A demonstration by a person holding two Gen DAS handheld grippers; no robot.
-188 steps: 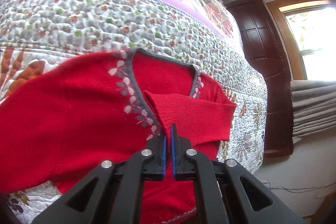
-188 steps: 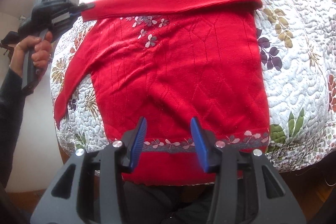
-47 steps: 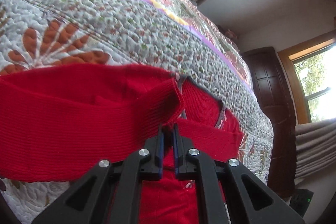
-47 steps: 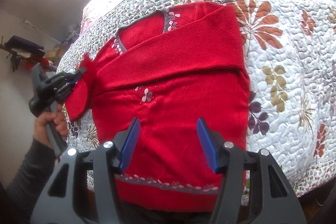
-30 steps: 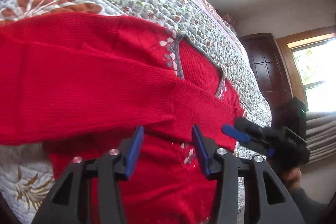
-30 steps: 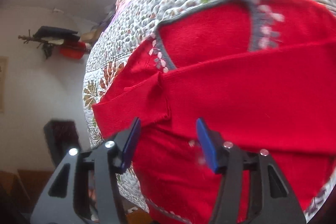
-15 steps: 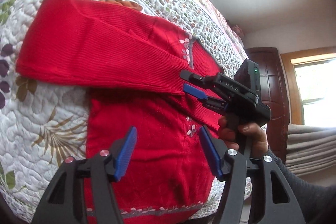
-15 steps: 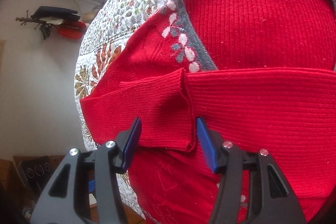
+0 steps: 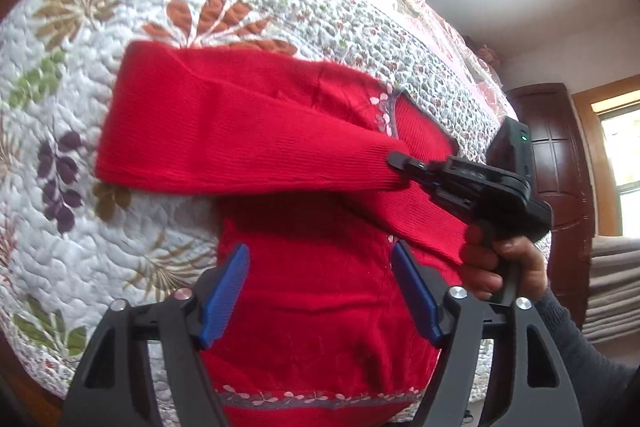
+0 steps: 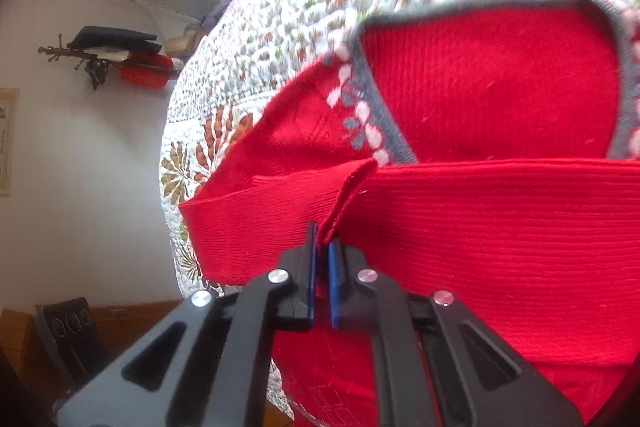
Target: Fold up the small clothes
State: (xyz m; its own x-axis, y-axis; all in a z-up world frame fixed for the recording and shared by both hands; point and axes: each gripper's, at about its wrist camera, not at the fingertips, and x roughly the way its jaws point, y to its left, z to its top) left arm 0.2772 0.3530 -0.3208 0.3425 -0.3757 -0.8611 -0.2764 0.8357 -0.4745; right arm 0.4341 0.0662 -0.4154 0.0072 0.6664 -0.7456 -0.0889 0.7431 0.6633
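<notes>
Red knit sweater [image 9: 304,291] lies flat on the floral quilt [image 9: 80,99], one sleeve [image 9: 240,143] folded across the chest; left gripper [image 9: 320,291] hovers over the lower body, jaws spread wide, holding nothing; right gripper [image 9: 404,163], in a hand [image 9: 500,263], meets the sleeve's cuff end. Right wrist view: right gripper [image 10: 322,267] jaws nearly closed, pinching the sleeve cuff [image 10: 348,195] just below the grey-trimmed neckline [image 10: 376,115]; quilt beyond.

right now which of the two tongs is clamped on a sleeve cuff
The right tongs, shut on the cuff of the sweater's upper sleeve. The left tongs are open, holding nothing.
</notes>
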